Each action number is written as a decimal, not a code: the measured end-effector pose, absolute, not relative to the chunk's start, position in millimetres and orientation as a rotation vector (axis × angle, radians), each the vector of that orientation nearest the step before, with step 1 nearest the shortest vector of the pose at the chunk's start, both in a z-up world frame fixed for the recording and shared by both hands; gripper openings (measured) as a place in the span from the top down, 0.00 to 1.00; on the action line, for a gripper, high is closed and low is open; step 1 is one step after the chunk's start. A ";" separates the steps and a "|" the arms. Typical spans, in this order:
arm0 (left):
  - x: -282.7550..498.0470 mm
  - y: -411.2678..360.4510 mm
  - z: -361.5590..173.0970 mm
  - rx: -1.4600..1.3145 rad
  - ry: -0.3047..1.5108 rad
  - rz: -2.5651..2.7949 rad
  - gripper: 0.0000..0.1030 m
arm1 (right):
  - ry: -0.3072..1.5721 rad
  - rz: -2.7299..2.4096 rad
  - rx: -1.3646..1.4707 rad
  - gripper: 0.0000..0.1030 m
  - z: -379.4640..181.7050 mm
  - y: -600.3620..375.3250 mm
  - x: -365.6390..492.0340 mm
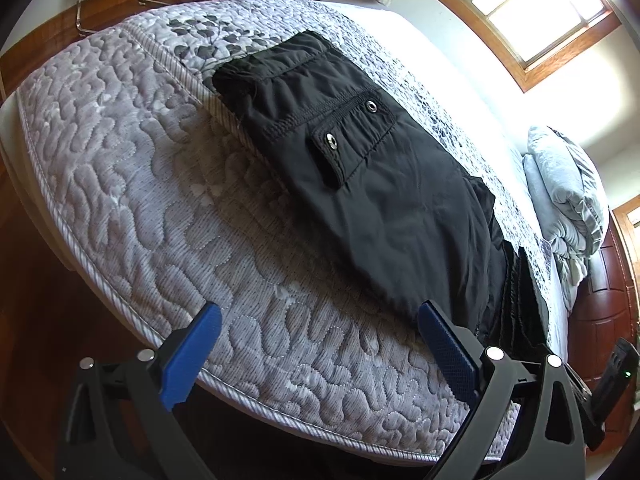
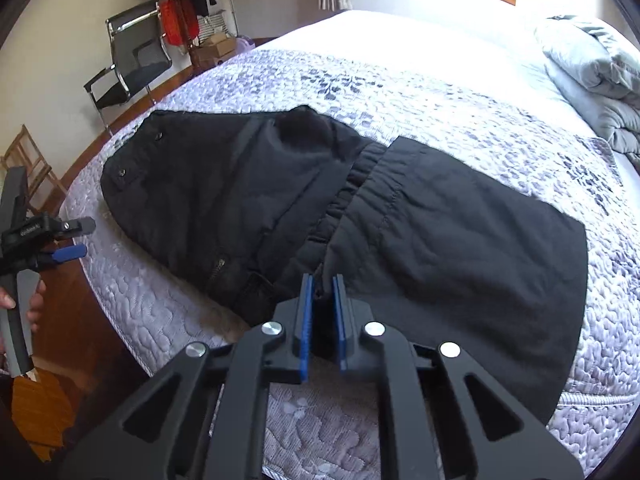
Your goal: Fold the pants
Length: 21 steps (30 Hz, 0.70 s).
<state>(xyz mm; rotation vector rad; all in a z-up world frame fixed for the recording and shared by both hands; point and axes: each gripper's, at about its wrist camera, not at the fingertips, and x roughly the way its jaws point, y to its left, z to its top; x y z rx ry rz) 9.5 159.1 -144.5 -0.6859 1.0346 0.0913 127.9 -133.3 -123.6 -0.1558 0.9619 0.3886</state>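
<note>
While the black pants are spread on the bed, partly folded near its front edge, a fold of them is pinched between the nearly closed jaws of the right gripper. The left gripper is held with jaws wide apart and empty, above the mattress beside the pants.

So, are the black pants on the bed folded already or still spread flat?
Partly folded: the pants lie on the mattress with one part doubled over another, and the right gripper pinches a fabric edge.
</note>
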 end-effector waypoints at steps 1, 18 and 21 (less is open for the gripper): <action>9.6 157.9 -144.6 -0.682 1.037 0.090 0.04 | 0.972 0.386 -0.163 0.91 -128.5 -131.4 128.1; 11.0 155.5 -142.3 -0.683 1.040 0.093 0.04 | 1.023 0.423 -0.050 0.76 -142.5 -145.7 127.7; 12.5 155.8 -141.8 -0.696 1.037 0.093 0.04 | 1.002 0.427 -0.017 0.74 -132.1 -155.7 122.2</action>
